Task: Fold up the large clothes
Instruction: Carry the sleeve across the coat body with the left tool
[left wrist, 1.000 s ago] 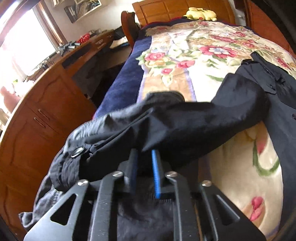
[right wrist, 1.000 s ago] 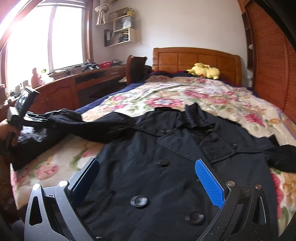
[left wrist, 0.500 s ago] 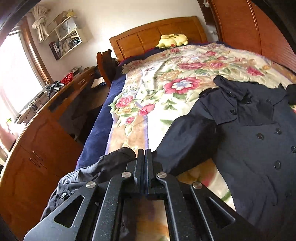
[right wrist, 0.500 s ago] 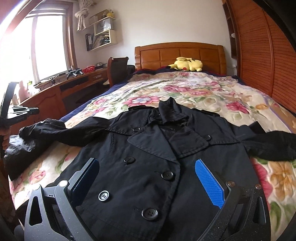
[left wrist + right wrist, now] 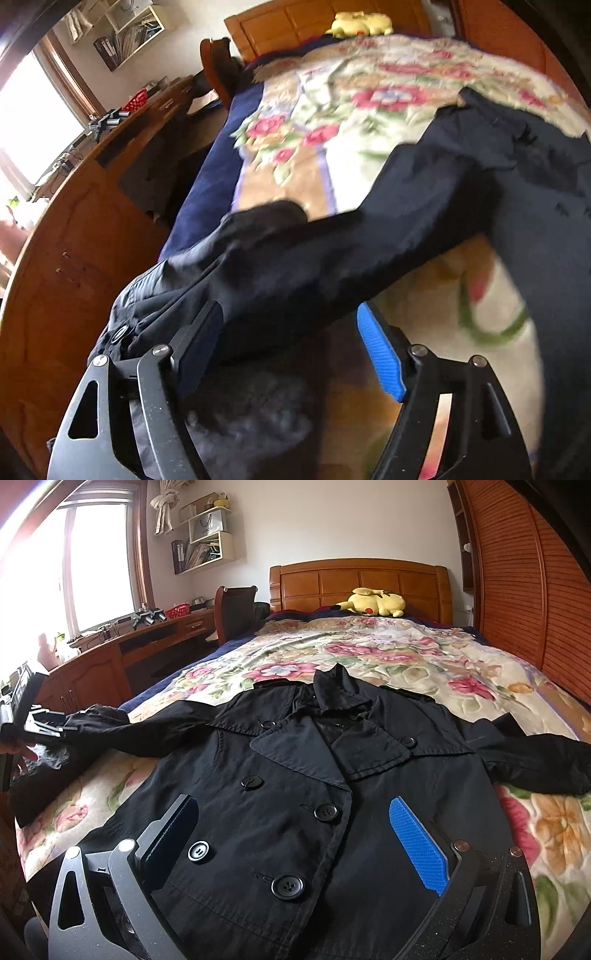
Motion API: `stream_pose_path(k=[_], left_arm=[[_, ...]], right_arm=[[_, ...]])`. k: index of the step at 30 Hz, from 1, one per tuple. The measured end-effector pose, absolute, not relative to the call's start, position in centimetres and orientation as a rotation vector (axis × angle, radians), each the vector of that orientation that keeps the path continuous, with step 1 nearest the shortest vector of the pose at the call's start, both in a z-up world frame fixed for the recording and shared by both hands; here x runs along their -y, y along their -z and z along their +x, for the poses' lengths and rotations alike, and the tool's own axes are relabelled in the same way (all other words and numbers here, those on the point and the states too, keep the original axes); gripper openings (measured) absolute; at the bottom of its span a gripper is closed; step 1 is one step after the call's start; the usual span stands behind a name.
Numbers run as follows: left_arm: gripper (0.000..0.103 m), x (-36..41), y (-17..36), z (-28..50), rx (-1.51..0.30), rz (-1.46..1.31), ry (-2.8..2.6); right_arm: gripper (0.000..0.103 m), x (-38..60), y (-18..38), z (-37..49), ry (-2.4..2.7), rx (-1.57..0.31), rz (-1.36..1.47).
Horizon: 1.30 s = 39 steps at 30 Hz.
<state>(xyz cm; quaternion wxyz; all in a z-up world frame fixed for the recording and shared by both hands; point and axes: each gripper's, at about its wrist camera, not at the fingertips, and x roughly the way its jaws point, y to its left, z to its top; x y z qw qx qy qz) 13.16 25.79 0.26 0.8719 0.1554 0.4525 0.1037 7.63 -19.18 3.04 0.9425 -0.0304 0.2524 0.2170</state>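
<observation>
Coat (image 5: 295,812) lies flat on the bed (image 5: 424,657), front up, collar toward the headboard (image 5: 358,579), hem nearest the right gripper (image 5: 291,830), which hangs over the lower front w/ jaws apart. One sleeve (image 5: 122,734) runs out to the bed's left edge, where the left gripper (image 5: 291,354) sits, jaws opening; sleeve passes btwn them, though blur makes contact hard to judge. Other sleeve (image 5: 535,760) stretches right across the blanket. Plush toy (image 5: 373,603) rests at the bed's head, before the headboard. Desk (image 5: 122,650) stands left of the bed, chair (image 5: 236,609) at its far end, shelf (image 5: 207,542) on the wall above. Wardrobe (image 5: 524,590) to the right.
</observation>
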Motion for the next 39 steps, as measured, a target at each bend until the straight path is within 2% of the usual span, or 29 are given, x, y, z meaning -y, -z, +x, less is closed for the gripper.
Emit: stream_pose_path(k=[7, 8, 9, 11, 12, 13, 14, 19, 27, 39], left_arm=[[0.076, -27.7, 1.7, 14.3, -0.956, 0.378, -0.283], [0.072, -27.7, 1.7, 14.5, -0.951, 0.385, -0.282], [0.066, -27.7, 1.6, 14.4, -0.943, 0.379, -0.272], [0.04, -27.9, 1.3, 14.5, -0.939, 0.337, -0.239], [0.032, -27.9, 1.0, 14.6, -0.934, 0.329, -0.24], [0.017, -27.7, 0.8, 14.6, -0.926, 0.333, -0.242], [0.011, -27.6, 0.5, 14.5, -0.91, 0.335, -0.242], [0.004, -25.9, -2.6, 13.7, -0.783, 0.319, -0.244], [0.004, -17.2, -7.0, 12.7, -0.633, 0.288, -0.061], [0.004, -4.8, -9.2, 12.2, -0.556, 0.281, 0.175]], right_arm=[[0.103, 18.6, -2.6, 8.2, -0.449, -0.529, -0.081], [0.103, 18.7, -2.7, 8.3, -0.451, -0.532, -0.082], [0.103, 18.7, -2.6, 8.4, -0.45, -0.533, -0.082], [0.103, 18.7, -2.7, 8.5, -0.45, -0.538, -0.083], [0.103, 18.7, -2.7, 8.6, -0.45, -0.539, -0.082], [0.103, 18.8, -2.7, 8.6, -0.45, -0.541, -0.082], [0.103, 18.8, -2.7, 8.7, -0.445, -0.538, -0.08], [0.103, 18.8, -2.8, 8.6, -0.448, -0.539, -0.079], [0.103, 20.4, -3.8, 8.4, -0.437, -0.513, -0.054], [0.103, 23.4, -4.3, 7.6, -0.398, -0.507, -0.015]])
